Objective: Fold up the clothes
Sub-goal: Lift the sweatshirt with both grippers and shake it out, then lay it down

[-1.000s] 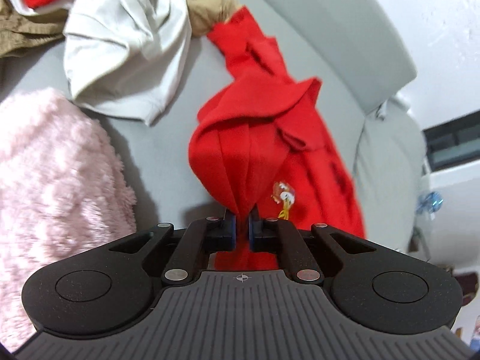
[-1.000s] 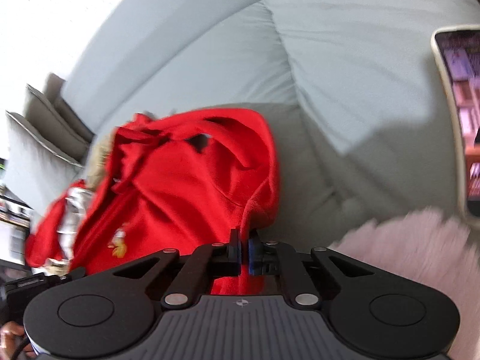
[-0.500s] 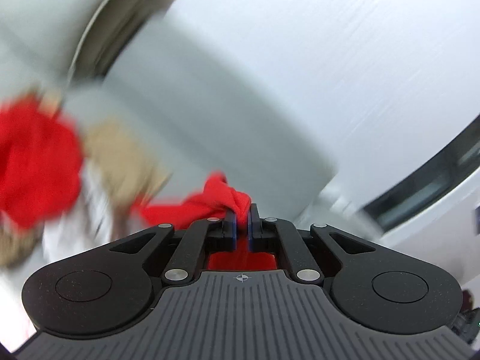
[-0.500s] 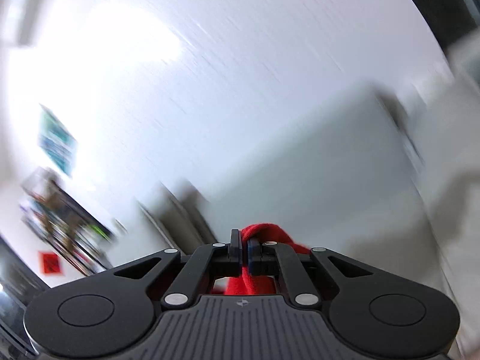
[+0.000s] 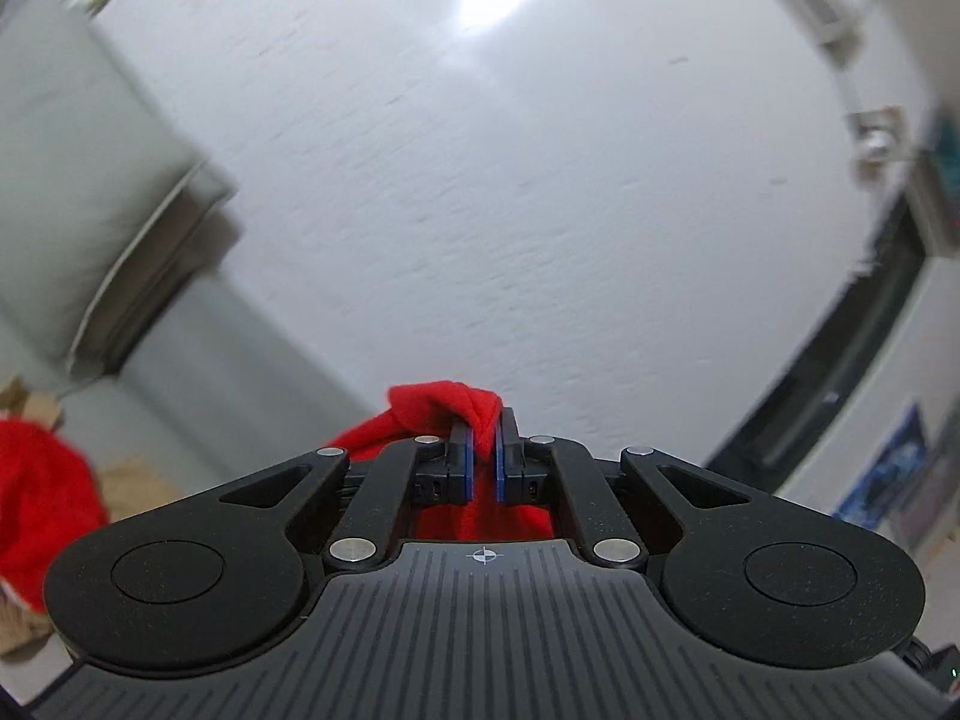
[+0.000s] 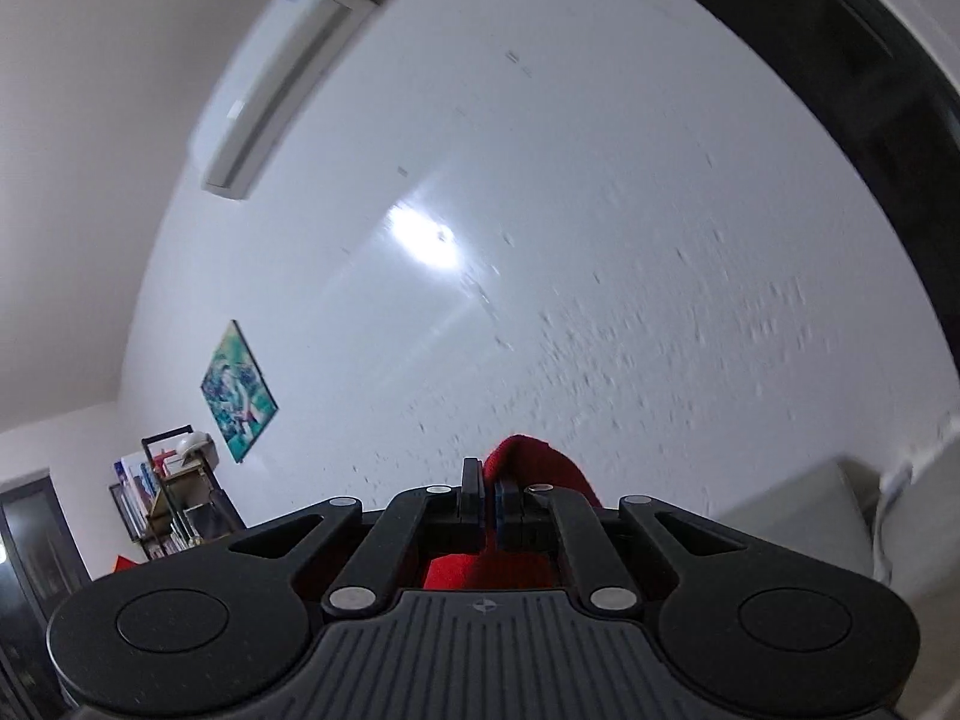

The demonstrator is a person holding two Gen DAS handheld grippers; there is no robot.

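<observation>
My left gripper (image 5: 483, 427) is shut on a bunched fold of the red garment (image 5: 441, 403), which hangs down below the jaws out of sight. My right gripper (image 6: 489, 480) is shut on another part of the same red garment (image 6: 531, 459). Both grippers are raised high and point about level at a white wall. In the left wrist view another red piece of clothing (image 5: 42, 498) lies on the grey sofa (image 5: 72, 180) at the far left, beside tan fabric (image 5: 135, 477).
White wall (image 5: 510, 210) fills both views. A grey sofa cushion (image 6: 798, 516) shows at the right of the right wrist view. An air conditioner (image 6: 282, 78), a picture (image 6: 239, 393) and a shelf (image 6: 171, 504) are on the left there. A dark window frame (image 5: 840, 366) is at the left wrist view's right.
Both grippers have risen steeply with the red garment, tilting from looking down at the sofa and clothes pile to facing the wall. The pink blanket and white shirt have left view.
</observation>
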